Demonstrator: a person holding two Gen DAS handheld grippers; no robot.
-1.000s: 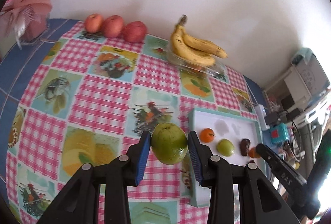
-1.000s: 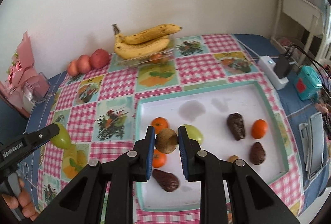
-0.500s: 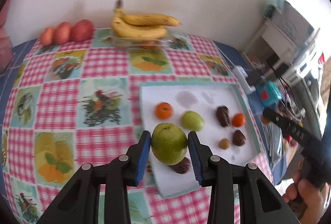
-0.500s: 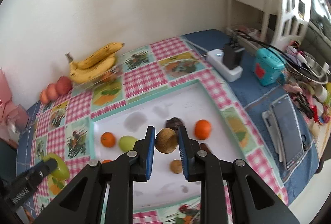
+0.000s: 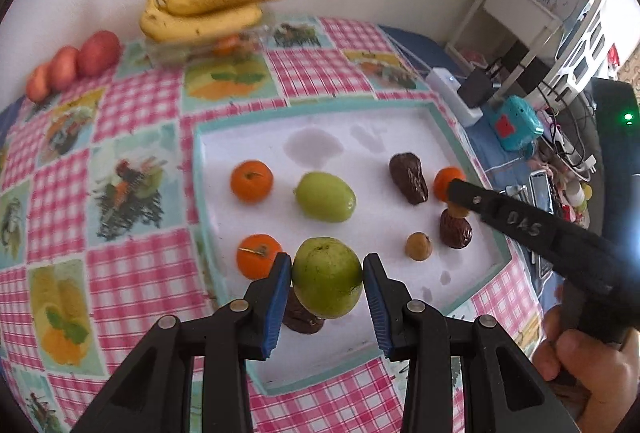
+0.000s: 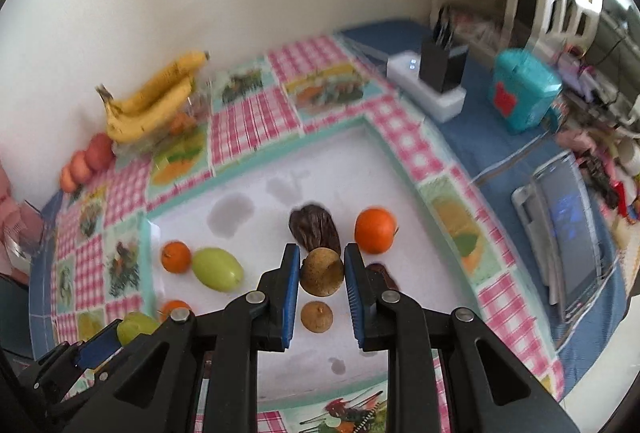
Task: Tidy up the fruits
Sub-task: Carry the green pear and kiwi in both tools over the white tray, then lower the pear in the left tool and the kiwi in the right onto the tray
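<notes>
The left hand-held gripper [image 5: 327, 279] is clamped on a green pear [image 5: 327, 276], both blue pads pressed to its sides, and holds it above the near-left part of the white tray [image 5: 256, 369]. The right hand-held gripper [image 6: 322, 271] grips a small round brown fruit [image 6: 322, 271] between its pads, over the middle of the same tray.

Lying on the tray: two tangerines [image 5: 251, 180] at the left, a second green fruit [image 5: 326, 196] beside the upper one, a dark wrinkled fruit [image 5: 409, 177] toward the right with a third tangerine [image 6: 375, 229] just beside it, and another small brown fruit [image 6: 317, 317] below the right gripper. One more dark fruit [image 5: 299, 313] lies partly hidden under the held pear.

The tray sits on a worktop under a pink checked cloth [image 5: 132, 273]. At the far edge, against the wall – a bunch of bananas [image 5: 204, 11] on a clear container, with three red apples [image 5: 74, 63] to its left. A person's hand [image 5: 580, 365] is visible on the right gripper's handle.
</notes>
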